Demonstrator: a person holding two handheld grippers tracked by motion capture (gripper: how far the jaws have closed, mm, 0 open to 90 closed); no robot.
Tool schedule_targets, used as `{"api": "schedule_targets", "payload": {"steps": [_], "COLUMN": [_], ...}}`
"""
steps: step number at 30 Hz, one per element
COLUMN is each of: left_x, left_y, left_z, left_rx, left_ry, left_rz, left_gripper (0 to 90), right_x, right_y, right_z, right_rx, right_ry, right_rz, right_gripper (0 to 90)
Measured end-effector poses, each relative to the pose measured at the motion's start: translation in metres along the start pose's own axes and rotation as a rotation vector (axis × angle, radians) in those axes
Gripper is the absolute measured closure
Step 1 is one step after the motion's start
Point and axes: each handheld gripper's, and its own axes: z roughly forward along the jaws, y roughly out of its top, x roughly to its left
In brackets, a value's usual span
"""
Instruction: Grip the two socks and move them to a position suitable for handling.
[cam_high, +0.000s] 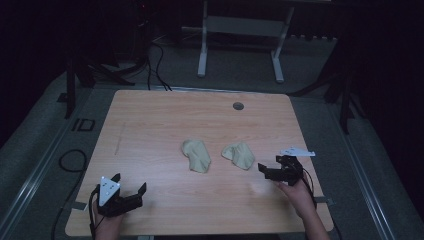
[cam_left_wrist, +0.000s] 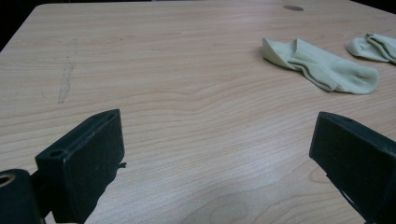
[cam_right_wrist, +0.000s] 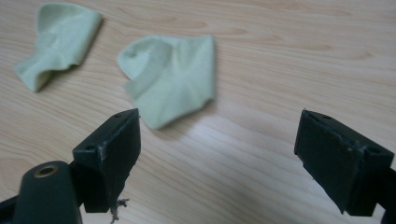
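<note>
Two pale green socks (cam_high: 196, 155) (cam_high: 239, 154) are lying side by side mid-table (cam_high: 150, 125). The left gripper (cam_high: 129, 186) is hovering near the front edge, jaws spread and empty. The right gripper (cam_high: 269, 166) is gaping empty just beside the right-hand sock.

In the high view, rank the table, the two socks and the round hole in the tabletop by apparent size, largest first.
1. Table, by far the largest.
2. Left sock and right sock: they look alike; the left seems slightly longer, but I won't rank them.
3. Round hole, smallest.
</note>
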Motion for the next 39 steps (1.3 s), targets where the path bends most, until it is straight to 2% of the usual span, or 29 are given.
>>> {"api": "schedule_targets", "payload": {"steps": [5,6,9,17,22,24,27,31,36,39], "left_x": [-0.001,-0.001,-0.003,-0.001,0.000,0.000,0.000,0.000,0.000,0.001], "left_y": [0.000,0.000,0.001,0.001,0.001,0.001,0.001,0.001,0.001,0.001], "left_z": [0.001,0.001,0.001,0.000,0.000,0.000,0.000,0.000,0.000,0.000], "left_rx": [0.004,0.004,0.001,-0.004,-0.003,-0.001,0.001,0.001,0.002,0.002], "left_ry": [-0.003,0.000,0.001,-0.006,-0.007,-0.008,-0.009,-0.007,-0.010,-0.011], "left_rz": [0.007,0.012,0.031,0.022,0.020,0.021,0.022,0.021,0.021,0.019], "left_gripper": [3.0,3.0,3.0,3.0,3.0,3.0,3.0,3.0,3.0,3.0], "right_x": [0.004,0.007,0.009,0.020,0.026,0.028,0.031,0.039,0.043,0.044], "right_y": [0.012,0.018,0.022,0.036,0.046,0.048,0.051,0.053,0.052,0.047], "right_z": [0.005,0.009,0.014,0.036,0.055,0.062,0.070,0.090,0.102,0.111], "right_rx": [0.003,0.009,0.022,0.049,0.073,0.077,0.086,0.114,0.112,0.127], "right_ry": [0.003,0.016,0.015,0.021,0.011,0.015,0.010,0.001,-0.012,-0.047], "right_rz": [-0.003,-0.011,-0.020,-0.006,-0.028,-0.021,-0.026,-0.040,-0.042,-0.054], "right_gripper": [17.0,18.7,19.7,21.1,22.2,23.2,23.2,24.8,25.0,25.0]}}
